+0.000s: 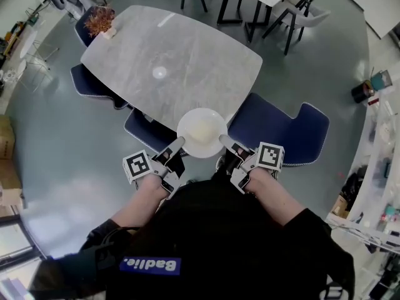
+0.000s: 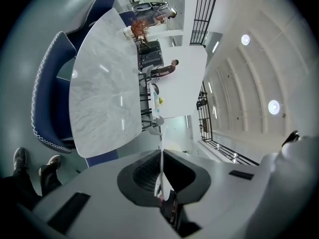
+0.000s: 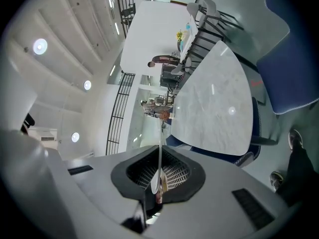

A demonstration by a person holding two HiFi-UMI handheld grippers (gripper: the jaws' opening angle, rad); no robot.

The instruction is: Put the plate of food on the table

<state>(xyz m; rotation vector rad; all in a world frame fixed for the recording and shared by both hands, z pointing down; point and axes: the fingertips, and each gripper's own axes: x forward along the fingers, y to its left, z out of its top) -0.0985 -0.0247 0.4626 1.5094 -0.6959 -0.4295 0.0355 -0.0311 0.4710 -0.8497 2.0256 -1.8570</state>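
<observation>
**Holding the plate up at the table's near edge**

Gripping from both sides, you have the plate [image 1: 185, 120] pinched between the two tools. Your left gripper [image 1: 177, 145] bites the rim on the left, your right gripper [image 1: 226, 142] bites it on the right, and the plate hangs level between them. A pale, creamy mound of food [image 1: 202, 130] sits in the middle of it.

Look down the left gripper view: the rim [image 2: 161, 159] runs edge-on as a thin white line straight through the dark pads, and the jaws are clamped onto it. It's the same on the other side, where the right gripper view shows the rim [image 3: 159, 159] as a white sliver with both jaws pressed against it. Neither tool is empty, and both are closed on the plate.

And where is it? From the head view the plate overlaps the near edge of the grey marble table [image 1: 169, 61], right at the gap between two blue chairs, one to the left [image 1: 142, 127] and one to the right [image 1: 284, 129]. It is up in your grippers and not set down: in both gripper views the tabletop lies well beyond the rim.

Over at the far corner of the table stands a small pot of dried reddish plants [image 1: 99, 21], well apart from the plate.
</observation>
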